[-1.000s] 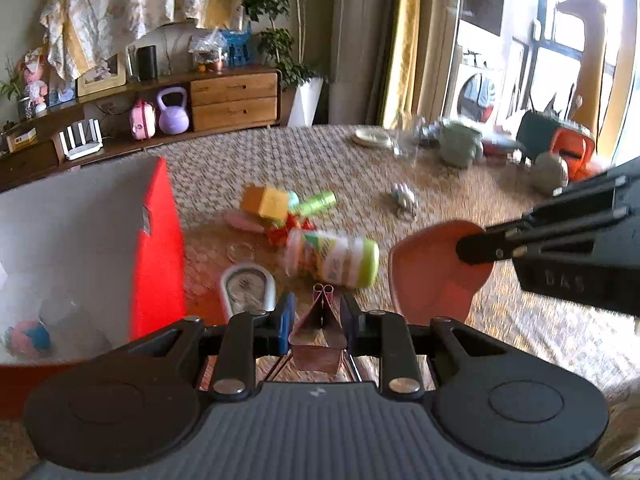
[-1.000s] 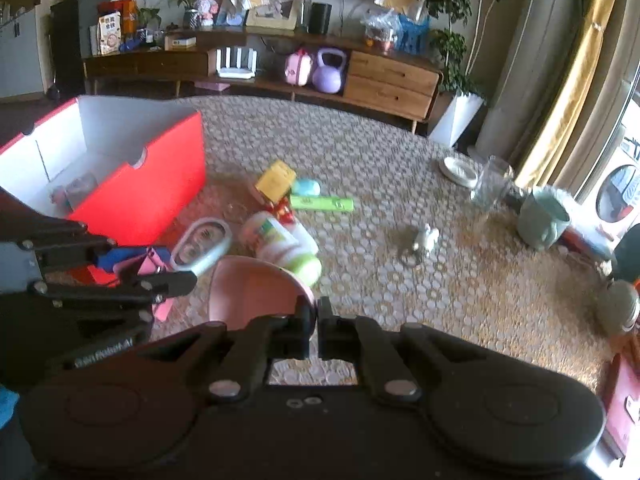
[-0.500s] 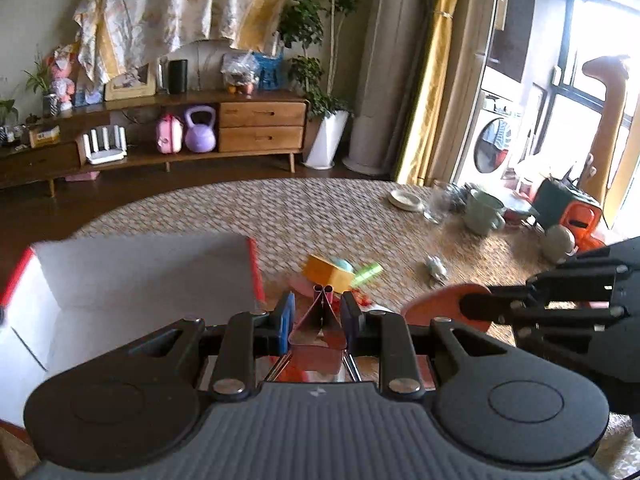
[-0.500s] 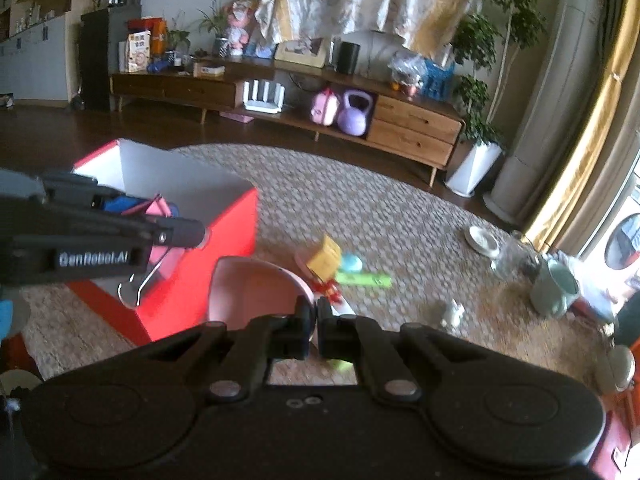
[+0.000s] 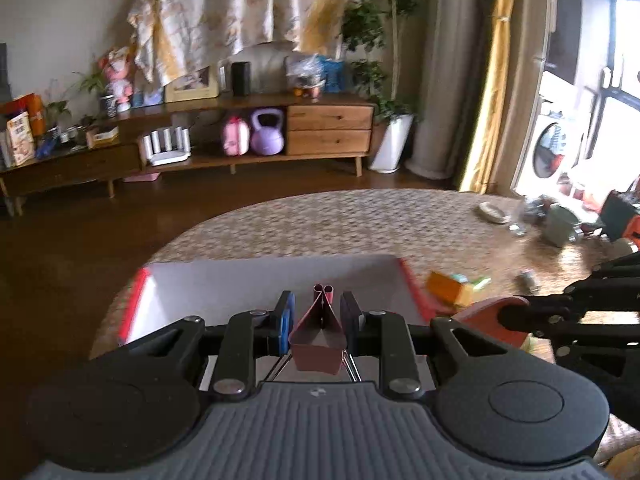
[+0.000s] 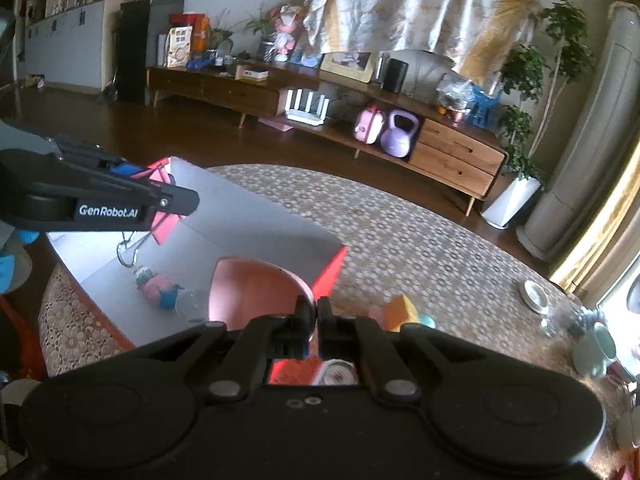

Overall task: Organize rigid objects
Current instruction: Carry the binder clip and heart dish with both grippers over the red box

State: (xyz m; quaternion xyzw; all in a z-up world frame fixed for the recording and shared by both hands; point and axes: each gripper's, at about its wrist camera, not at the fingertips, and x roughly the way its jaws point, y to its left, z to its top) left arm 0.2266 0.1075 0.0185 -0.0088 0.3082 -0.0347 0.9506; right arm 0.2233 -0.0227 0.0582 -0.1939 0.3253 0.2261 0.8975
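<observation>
The left gripper (image 5: 316,318) pinched a pink binder clip (image 5: 318,342) above the red box (image 6: 256,236); the right gripper (image 6: 313,322) clamped a pink bowl (image 6: 256,292) over it.

Both wrist views face forward, close above red box (image 5: 412,284), shared.

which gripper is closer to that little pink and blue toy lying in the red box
Left, probably. The left gripper, holding a binder clip, hangs above the toy. The right gripper, holding a pink bowl, sits over the red box's near side.
</observation>
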